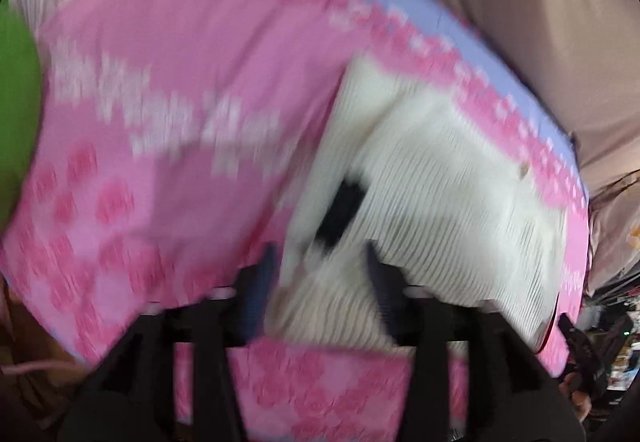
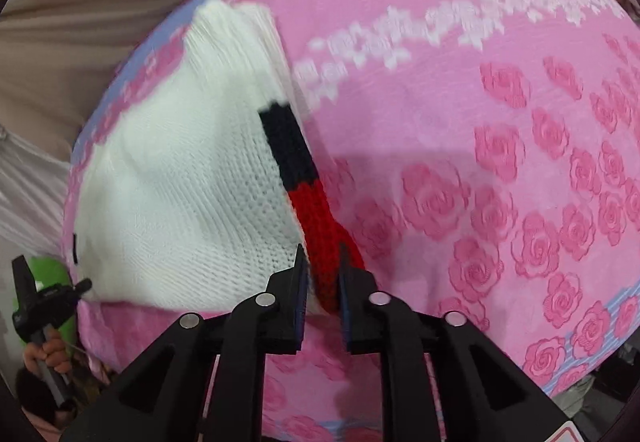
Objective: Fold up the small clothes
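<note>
The right gripper (image 2: pixel 320 266) pinched the red edge of a white knit garment (image 2: pixel 180 182) lying at left of frame on a pink rose-patterned bedspread (image 2: pixel 480 162). The left gripper (image 1: pixel 320 262) stood spread over the knit, gripping nothing. The fold appeared just begun; next, probably, a firm left-side grip. Only the right view showed the red band; the left was blurred.

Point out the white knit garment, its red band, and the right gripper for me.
white knit garment (image 2: pixel 180 178): right wrist view, on its plain white body.
red band (image 2: pixel 316 226): right wrist view, mid-stripe.
right gripper (image 2: pixel 323 262): right wrist view, between its fingertips.
</note>
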Available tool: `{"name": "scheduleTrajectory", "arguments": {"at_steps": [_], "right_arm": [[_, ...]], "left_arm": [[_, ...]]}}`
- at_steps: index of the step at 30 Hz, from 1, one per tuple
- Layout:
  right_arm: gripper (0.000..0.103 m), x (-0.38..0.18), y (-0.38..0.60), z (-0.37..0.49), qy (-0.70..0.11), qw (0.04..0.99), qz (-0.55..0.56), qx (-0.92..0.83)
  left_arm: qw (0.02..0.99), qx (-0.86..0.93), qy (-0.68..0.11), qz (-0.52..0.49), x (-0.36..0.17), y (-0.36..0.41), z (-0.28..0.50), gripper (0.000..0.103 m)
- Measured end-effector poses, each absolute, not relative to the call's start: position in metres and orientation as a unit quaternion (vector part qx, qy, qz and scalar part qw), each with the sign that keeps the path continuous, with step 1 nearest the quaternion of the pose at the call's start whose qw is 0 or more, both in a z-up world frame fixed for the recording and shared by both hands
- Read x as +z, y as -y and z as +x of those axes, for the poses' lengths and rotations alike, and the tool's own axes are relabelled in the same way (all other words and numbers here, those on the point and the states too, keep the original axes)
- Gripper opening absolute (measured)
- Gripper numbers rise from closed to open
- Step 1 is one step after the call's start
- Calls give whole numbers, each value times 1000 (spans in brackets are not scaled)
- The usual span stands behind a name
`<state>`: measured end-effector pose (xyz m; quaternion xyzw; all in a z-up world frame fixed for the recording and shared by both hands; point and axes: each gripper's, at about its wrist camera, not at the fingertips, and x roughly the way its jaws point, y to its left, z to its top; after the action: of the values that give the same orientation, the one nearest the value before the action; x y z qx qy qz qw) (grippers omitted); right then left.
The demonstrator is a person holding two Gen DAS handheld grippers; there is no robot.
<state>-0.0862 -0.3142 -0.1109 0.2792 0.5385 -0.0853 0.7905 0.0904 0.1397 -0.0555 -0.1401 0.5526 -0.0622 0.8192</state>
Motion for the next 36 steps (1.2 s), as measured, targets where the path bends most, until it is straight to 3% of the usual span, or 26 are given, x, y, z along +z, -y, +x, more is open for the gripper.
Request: {"name": "scheduleTrajectory", "arguments": {"at_steps": [1, 3, 6, 7, 10, 12, 13, 16, 19, 21, 24, 26, 27, 29, 31, 32, 36], "right_arm": [[37, -97, 313, -80, -523, 806, 262, -88], [61, -67, 310, -58, -480, 847, 209, -90], [62, -53, 308, -7, -458, 869, 168, -82], [62, -56, 310, 12, -457, 871, 164, -82], [61, -77, 311, 63, -466, 866, 160, -81], [18, -91, 302, 86, -481, 861, 149, -71], [9, -93, 296, 92, -489, 858, 138, -73], [8, -51, 279, 78, -426, 890, 158, -29], [8, -12, 284, 70, -367, 913, 175, -14], [8, -35, 302, 89, -398, 897, 191, -34], [8, -111, 319, 123, -510, 836, 188, -75], [16, -104, 318, 114, -493, 842, 209, -66], [22, -92, 315, 106, -473, 854, 208, -68], [50, -72, 309, 83, -448, 867, 202, -82], [60, -67, 304, 61, -439, 870, 201, -96], [65, -73, 303, 52, -448, 865, 200, -105], [67, -114, 305, 41, -499, 821, 245, -129]], "left_arm": [[830, -65, -537, -136, -47, -135, 100, 72], [843, -81, -517, -121, -41, -119, 128, 73], [844, -92, -520, -96, -61, -87, 170, 74], [841, -94, -525, -93, -71, -80, 177, 69], [814, -109, -563, -93, -100, -59, 203, 5], [828, -111, -537, -116, -84, -73, 194, 4], [840, -113, -518, -117, -72, -78, 190, 4], [865, -76, -486, -100, -54, -96, 188, 4], [846, -57, -521, -96, -87, -96, 210, 4], [841, -49, -531, -88, -105, -88, 215, 5], [846, -53, -524, -86, -92, -88, 206, 16], [847, -45, -523, -91, -86, -89, 197, 29], [846, -43, -524, -89, -84, -89, 193, 30], [842, -40, -532, -83, -83, -87, 183, 30], [841, -41, -535, -74, -83, -82, 176, 30], [841, -44, -535, -67, -83, -78, 172, 31], [839, -38, -541, -49, -89, -66, 162, 36]]}}
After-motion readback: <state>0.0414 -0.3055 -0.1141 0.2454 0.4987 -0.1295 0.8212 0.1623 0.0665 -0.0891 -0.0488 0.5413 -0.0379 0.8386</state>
